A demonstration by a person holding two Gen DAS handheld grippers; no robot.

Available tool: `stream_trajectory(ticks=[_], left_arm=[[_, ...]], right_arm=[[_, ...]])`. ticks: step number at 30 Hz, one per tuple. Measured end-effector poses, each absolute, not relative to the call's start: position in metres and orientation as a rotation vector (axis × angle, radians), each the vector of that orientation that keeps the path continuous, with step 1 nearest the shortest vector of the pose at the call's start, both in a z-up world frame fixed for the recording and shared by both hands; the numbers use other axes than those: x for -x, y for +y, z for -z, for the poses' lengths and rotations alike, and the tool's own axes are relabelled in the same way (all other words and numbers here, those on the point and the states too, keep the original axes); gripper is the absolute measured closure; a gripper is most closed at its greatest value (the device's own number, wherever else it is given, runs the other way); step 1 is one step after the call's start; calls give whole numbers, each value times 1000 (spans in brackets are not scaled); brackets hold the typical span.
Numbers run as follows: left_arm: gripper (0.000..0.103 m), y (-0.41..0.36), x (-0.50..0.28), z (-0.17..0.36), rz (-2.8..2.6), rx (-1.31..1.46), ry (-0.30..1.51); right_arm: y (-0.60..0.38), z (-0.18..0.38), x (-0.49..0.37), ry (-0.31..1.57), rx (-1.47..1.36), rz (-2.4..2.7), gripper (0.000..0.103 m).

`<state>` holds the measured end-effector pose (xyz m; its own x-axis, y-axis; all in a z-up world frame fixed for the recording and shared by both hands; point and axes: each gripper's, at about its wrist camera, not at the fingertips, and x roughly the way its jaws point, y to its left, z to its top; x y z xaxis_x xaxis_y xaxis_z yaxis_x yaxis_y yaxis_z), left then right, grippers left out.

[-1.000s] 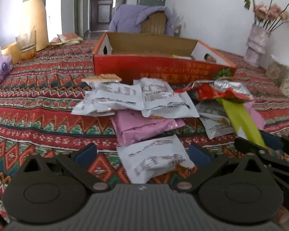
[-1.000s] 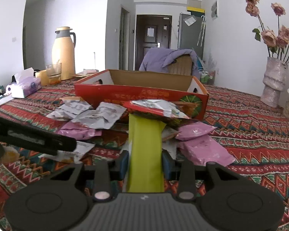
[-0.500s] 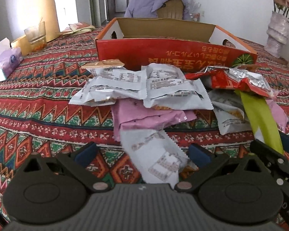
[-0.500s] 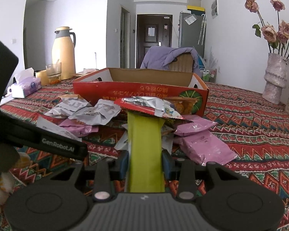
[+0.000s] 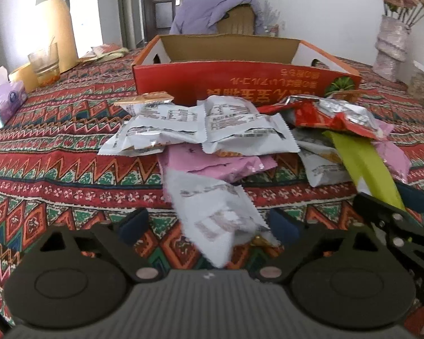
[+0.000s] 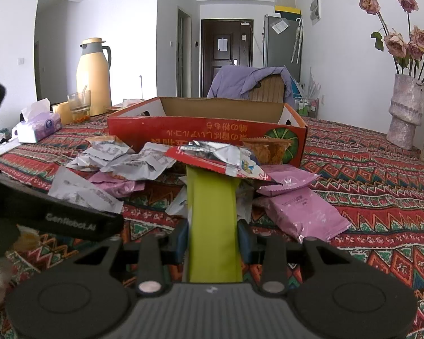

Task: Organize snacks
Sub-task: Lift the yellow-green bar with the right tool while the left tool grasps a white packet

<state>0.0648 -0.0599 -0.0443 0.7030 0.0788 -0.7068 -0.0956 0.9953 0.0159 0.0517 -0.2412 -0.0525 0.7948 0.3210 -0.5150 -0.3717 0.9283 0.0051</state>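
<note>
Item: two grippers over a snack pile, open red carton beyond.

My right gripper (image 6: 213, 237) is clenched on a yellow-green packet (image 6: 213, 217), whose far end lies under a red-and-silver bag (image 6: 217, 158). My left gripper (image 5: 209, 224) stands spread wide, a white packet (image 5: 214, 214) between its fingers, touching neither pad as far as I can tell. Beyond it: a pink packet (image 5: 212, 166), then two more white packets (image 5: 200, 124) stacked on the patterned tablecloth (image 5: 56, 152). The red carton (image 5: 240, 79) sits just behind the pile, top open. Far left: yellow thermos (image 5: 58, 25), glass (image 5: 43, 63), tissue box (image 6: 38, 127). Far right: vase of dried roses (image 6: 405, 110).
</note>
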Motion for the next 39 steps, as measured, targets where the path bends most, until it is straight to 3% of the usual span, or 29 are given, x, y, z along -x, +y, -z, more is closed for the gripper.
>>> stream_trajectory(ticks=[4,9,15,18,39], left_arm=[[29,-59,-60,42,-84,31,767],[57,-54,-54,40,-73,41,753],[77,-47,-49,38,-44,64,744],[82,-43,-44,36,-19,83,728],[82,-27,-16,5,29,104,601]], right_arm=[[-240,53,-52,535,106,-369,67],[-240,54,-52,539,108,-374,67],[-235,54,-50,535,134,-366,67],[-233,52,-47,530,132,-378,67],[-204,28,-16,478,139,-517,70]])
